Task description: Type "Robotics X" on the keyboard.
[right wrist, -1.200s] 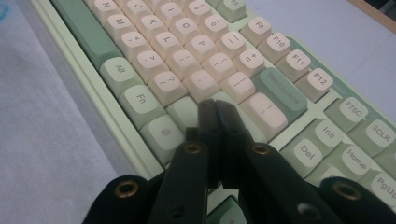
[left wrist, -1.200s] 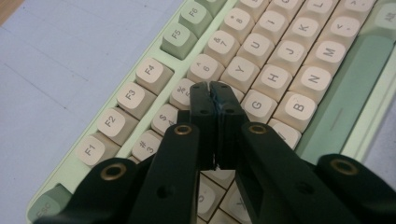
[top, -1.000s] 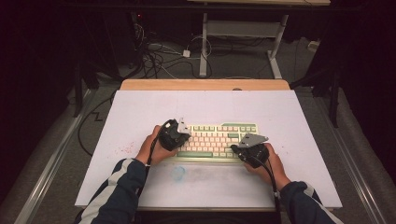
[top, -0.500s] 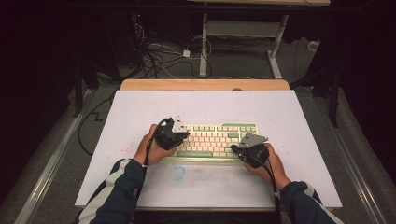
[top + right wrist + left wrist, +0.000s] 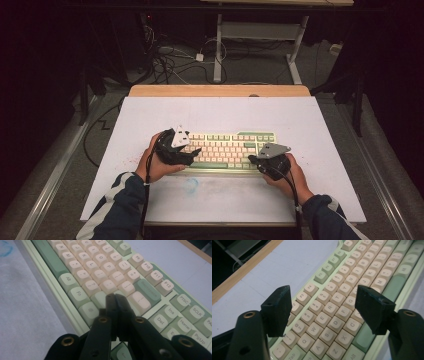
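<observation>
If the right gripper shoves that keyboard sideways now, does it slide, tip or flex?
The keyboard probably slides rather than tips: it lies low and flat on the white table cover. It looks like a rigid one-piece case, so little flex. The shut right gripper over its keys would likely depress loose keycaps first.
</observation>
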`<state>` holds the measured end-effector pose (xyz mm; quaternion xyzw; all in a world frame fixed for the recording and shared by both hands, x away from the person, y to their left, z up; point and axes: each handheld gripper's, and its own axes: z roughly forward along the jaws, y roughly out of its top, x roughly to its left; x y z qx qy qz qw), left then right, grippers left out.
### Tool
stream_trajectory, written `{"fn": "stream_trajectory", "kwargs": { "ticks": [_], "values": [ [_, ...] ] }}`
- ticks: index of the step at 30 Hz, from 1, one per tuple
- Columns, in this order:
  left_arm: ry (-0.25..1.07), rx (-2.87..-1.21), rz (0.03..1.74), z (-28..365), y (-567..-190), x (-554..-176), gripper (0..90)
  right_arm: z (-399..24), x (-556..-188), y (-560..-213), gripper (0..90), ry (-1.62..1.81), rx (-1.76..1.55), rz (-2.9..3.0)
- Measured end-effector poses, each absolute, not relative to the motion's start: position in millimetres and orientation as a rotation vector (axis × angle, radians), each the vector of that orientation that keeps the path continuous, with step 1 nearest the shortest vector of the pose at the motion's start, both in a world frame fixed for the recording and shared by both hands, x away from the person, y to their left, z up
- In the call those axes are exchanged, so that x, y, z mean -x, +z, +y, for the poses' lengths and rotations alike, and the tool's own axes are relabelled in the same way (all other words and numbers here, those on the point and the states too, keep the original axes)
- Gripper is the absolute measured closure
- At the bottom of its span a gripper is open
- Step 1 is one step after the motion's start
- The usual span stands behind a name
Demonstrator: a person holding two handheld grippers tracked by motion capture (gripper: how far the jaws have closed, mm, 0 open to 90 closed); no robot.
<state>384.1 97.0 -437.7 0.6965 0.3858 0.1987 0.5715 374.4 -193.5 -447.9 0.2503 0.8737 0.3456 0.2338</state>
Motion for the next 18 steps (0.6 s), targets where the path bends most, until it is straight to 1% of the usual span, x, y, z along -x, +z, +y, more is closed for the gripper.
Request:
{"fn": "stream_trajectory", "kwargs": {
  "ticks": [3,12,14,18],
  "values": [
    [0.485,-1.618,0.905,102.9,-437.2,-379.8,23.5,-195.0,-373.4,-445.6,90.0,0.962,-0.691,2.389],
    [0.526,-1.607,0.908,121.2,-446.0,-362.5,20.1,-196.2,-372.5,-439.3,90.0,0.990,-0.696,2.378],
    [0.541,-1.607,0.922,126.2,-449.8,-359.7,18.1,-195.1,-373.8,-438.6,90.0,0.989,-0.696,2.379],
    [0.550,-1.603,0.951,137.7,-455.1,-353.9,18.1,-191.7,-376.4,-434.9,90.0,0.998,-0.693,2.375]
  ]
}}
